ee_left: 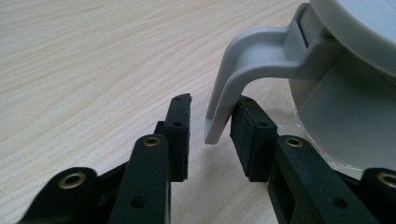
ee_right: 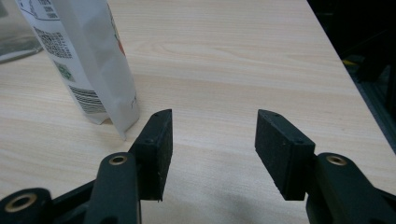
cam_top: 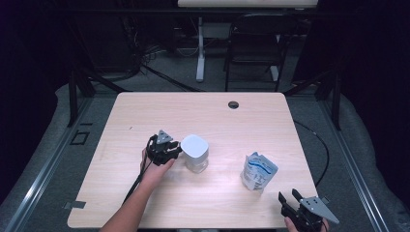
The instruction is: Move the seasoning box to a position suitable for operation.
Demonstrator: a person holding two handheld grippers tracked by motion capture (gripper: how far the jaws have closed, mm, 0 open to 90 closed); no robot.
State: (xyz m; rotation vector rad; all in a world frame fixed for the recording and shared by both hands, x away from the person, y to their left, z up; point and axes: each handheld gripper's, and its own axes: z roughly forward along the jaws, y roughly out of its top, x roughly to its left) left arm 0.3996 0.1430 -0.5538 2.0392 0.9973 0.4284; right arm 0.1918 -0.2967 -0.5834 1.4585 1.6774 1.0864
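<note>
The step in hand looks like taking hold of the jug (cam_top: 196,153) by its handle (ee_left: 243,70). The jug stands on the tabletop (cam_top: 145,111), just beside the left tool (cam_top: 175,151) on its front side. In the left gripper view the grey handle hangs down between the two jaws: one pad (ee_left: 250,135) is against its lower end or very near it, the other pad (ee_left: 180,133) is apart from it with a small gap. So the left tool is not yet clenched on the handle.

The right tool (cam_top: 289,198) is released, its jaws wide with nothing between them. The pouch (cam_top: 257,171) stands ahead of it and a little to its left, apart from it.

The next move, I think, calls for closing the left jaws fully on the handle, with the handle well centred, before any lifting. The grip is on the thin lower end, so it may slip.
</note>
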